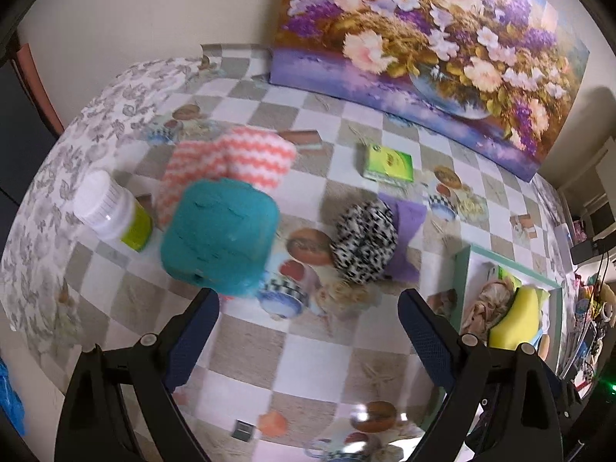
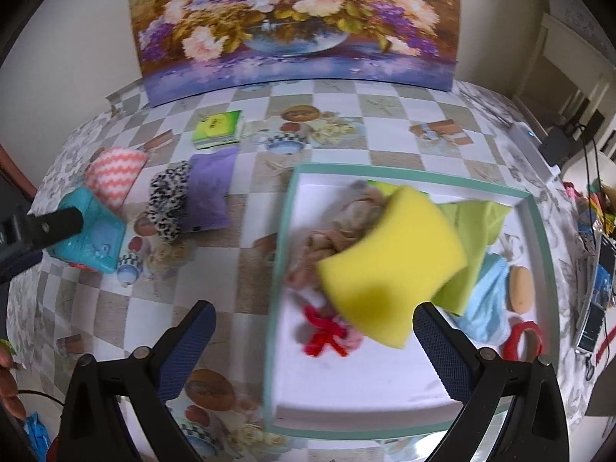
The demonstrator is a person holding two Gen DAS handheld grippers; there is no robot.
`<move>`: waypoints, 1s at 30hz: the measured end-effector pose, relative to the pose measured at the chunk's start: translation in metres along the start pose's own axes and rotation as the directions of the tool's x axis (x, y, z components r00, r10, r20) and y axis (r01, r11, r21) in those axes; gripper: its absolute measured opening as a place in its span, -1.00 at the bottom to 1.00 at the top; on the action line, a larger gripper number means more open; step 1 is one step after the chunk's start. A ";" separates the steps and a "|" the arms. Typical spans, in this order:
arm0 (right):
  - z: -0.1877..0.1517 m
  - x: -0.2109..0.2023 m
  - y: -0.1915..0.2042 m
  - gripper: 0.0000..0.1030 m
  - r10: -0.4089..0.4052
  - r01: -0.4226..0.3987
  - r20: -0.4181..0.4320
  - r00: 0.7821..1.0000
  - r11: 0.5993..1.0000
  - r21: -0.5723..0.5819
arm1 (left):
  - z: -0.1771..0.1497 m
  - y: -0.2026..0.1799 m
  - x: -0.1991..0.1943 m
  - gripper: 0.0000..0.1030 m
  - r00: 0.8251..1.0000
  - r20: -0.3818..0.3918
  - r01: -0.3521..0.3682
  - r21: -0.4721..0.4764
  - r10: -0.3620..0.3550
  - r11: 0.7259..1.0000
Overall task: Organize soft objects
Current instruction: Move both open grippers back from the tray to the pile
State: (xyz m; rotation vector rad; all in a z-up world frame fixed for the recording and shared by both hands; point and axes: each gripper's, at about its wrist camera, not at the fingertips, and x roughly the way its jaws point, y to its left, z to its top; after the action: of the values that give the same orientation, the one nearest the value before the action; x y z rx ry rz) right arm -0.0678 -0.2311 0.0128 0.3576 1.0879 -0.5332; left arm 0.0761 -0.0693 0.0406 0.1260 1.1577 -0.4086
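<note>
left gripper (image 1: 308,308) fingers spread, near teal foam block (image 1: 219,236) | right gripper (image 2: 313,323) fingers spread over yellow sponge (image 2: 389,269)

A white bottle with a green label (image 1: 111,211) lies on the checkered tablecloth (image 1: 346,350). A green box (image 1: 389,162) sits near the flower painting (image 1: 423,38) leaning on the wall.
</note>
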 end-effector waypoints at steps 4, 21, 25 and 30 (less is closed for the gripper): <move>0.002 0.001 0.016 1.00 0.016 -0.016 0.006 1.000 1.000 -0.014 | 0.009 0.020 -0.004 0.83 1.000 0.004 0.020 -0.003 -0.020 1.000; 0.027 0.000 0.053 1.00 0.073 -0.073 0.022 0.997 0.997 0.010 | 0.042 0.107 -0.005 0.83 0.998 0.029 0.054 -0.152 -0.050 0.987; 0.046 -0.005 0.055 1.00 0.097 -0.099 0.042 0.994 0.994 0.050 | 0.049 0.116 -0.002 0.83 0.998 0.035 0.059 -0.177 -0.054 0.982; 0.067 -0.008 0.062 1.00 0.108 -0.112 0.065 0.992 0.991 0.073 | 0.060 0.119 0.001 0.83 0.995 0.062 0.095 -0.204 -0.084 0.974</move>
State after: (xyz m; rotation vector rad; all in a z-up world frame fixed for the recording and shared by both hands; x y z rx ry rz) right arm 0.0142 -0.2140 0.0494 0.4634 0.9849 -0.4856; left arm 0.1735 0.0219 0.0505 -0.1180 1.1490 -0.3667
